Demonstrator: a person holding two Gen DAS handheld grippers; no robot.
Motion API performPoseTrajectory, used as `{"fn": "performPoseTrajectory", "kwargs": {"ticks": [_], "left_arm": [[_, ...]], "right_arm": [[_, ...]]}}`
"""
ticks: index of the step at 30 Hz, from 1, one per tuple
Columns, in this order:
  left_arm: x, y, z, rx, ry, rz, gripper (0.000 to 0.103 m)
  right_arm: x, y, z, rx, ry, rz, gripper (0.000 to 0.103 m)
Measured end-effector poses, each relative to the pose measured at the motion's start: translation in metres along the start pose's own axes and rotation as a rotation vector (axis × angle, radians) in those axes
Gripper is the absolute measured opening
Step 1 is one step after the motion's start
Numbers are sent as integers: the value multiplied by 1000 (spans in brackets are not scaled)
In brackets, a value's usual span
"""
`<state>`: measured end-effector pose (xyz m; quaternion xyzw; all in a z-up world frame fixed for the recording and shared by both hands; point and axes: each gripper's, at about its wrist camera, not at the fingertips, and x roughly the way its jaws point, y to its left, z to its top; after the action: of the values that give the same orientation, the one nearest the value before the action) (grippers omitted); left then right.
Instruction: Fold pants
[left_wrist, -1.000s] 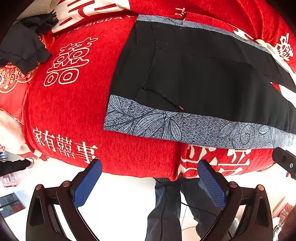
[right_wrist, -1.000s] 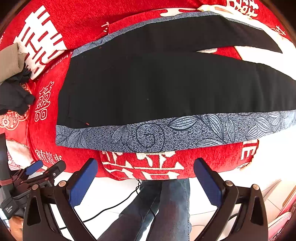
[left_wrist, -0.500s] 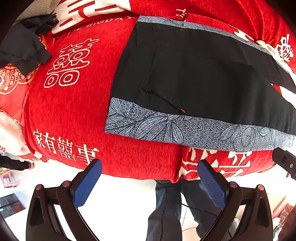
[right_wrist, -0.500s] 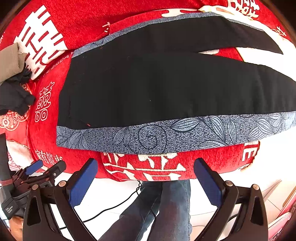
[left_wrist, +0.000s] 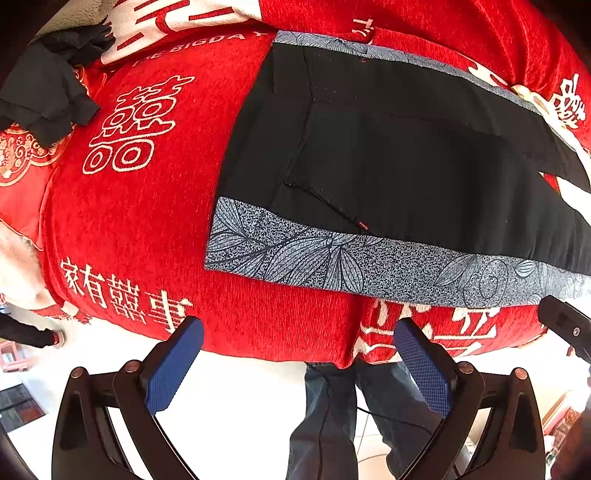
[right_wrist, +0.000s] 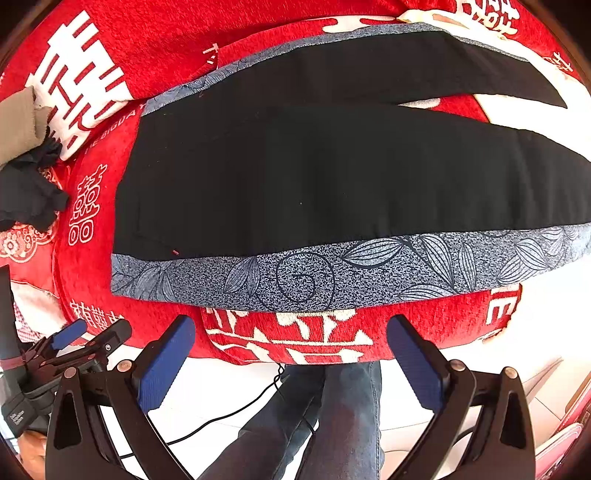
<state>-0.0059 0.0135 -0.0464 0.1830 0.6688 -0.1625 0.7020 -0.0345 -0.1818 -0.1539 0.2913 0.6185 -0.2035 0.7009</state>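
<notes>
**Pants flat on red cloth, both tools waiting short of the near edge**

Pants (left_wrist: 388, 147) are lying spread out ahead of both tools on a red cloth (left_wrist: 147, 221), waistband end off to the left, the two legs (right_wrist: 369, 166) running away to the right and splitting apart at the far right. A grey leaf-print stripe (right_wrist: 295, 280) is running along the edge nearest the tools.

Left gripper (left_wrist: 295, 365) is hanging in front of the cloth's near edge, touching nothing, fingers spread wide, with the waistband corner just ahead and slightly left of it. Right gripper (right_wrist: 291, 362) is hanging the same way, fingers spread wide and empty, facing the middle of the near leg. Both tools are pointing forward and downward across the cloth, roughly level with each other; the person's legs (right_wrist: 325, 424) are showing below them.

Judgement: no fold looks started; the step in hand is reaching for the near edge. To do it well, each tool should be pinching the striped edge only, both layers together, one near the waistband and one further along the leg, then carrying it evenly onto the far leg so the edges are lining up. Risk: catching the red cloth along with the fabric.

A dark bundle of clothing (left_wrist: 44, 99) is sitting far left, well apart.
</notes>
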Motion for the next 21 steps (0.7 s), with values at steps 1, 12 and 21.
{"fn": "performPoseTrajectory", "kwargs": {"ticks": [1,12,21], "left_arm": [[0,0,0,-2,-1,-2,103],[8,37,7,-139,-72,-272,103],[47,75,8,-247,-77,-417,103]], "right_arm": [[1,0,1,1,0,2,103],[10,1,5,25,-14,161,103],[88,17,-3,128,108,609,72]]}}
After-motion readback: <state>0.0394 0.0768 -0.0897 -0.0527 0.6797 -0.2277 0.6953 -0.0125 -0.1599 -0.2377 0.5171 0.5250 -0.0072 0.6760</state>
